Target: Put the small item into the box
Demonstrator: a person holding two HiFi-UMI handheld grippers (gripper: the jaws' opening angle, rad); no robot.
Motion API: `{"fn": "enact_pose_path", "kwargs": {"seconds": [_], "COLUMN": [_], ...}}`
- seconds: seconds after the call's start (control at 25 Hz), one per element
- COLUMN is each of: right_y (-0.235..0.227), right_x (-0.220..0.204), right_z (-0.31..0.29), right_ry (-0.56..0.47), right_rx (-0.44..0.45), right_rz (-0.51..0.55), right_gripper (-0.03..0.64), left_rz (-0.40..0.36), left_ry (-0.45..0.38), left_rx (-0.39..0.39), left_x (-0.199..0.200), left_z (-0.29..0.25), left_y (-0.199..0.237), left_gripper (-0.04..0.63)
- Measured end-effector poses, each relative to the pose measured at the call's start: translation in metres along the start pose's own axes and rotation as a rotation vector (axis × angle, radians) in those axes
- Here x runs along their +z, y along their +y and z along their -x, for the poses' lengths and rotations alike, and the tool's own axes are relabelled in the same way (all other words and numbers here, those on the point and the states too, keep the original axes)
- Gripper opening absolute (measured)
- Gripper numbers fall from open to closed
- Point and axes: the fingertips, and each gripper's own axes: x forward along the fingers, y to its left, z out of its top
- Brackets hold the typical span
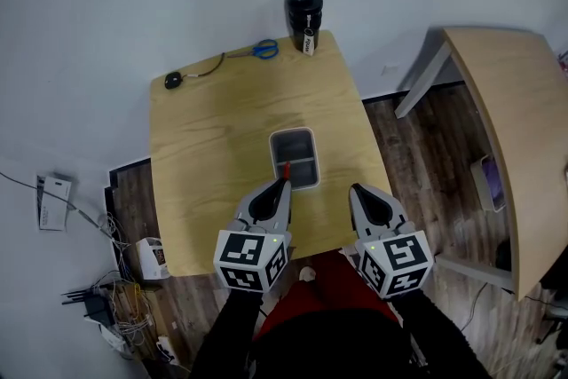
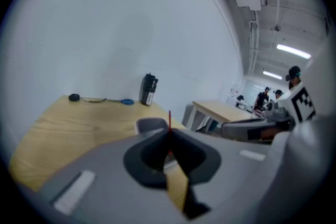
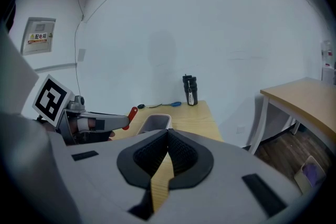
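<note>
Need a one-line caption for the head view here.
Left gripper holds a small red item at the gray box on a wooden table; right gripper is shut, empty.

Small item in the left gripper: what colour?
Red. The small item held by the left gripper shows best in the right gripper view.

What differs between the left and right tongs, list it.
Left tongs pinch a thin red item; right tongs are shut on nothing. Left tongs reach over the near end of the box; right tongs hang beside it, over the table. Both are closed and point the same way.
</note>
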Motion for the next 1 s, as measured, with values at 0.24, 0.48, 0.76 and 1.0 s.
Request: {"fn": "enact_pose_path", "kwargs": {"seconds": [0.24,0.48,0.76,1.0], "right_y": [-0.009,-0.015,-0.023,-0.025], "right_x": [-0.002,-0.002,-0.007,-0.007], "right_z": [-0.006,-0.012,-0.017,-0.024], "right_ry": [0.011,0.020,0.038,0.049], "right_rx": [-0.008,-0.010,-0.009,-0.003], "right_rz": [-0.014,-0.026,-0.037,-0.041], "right_gripper": [0.008,0.008,0.008,0.008], "left_rz": [-0.010,-0.041,-0.056,-0.060], "left_ry": [0.035,0.078,0.117,0.154], "left_rx": [-0.009,-0.014,-0.016,-0.016], "left_x": [-0.006,-0.011,-0.018,-0.024], "left_z": [-0.015,-0.028,-0.038,-0.046], "left_y": [-0.001,-0.002,-0.003,-0.001], "left_gripper": [0.014,0.014,0.014,0.014]}}
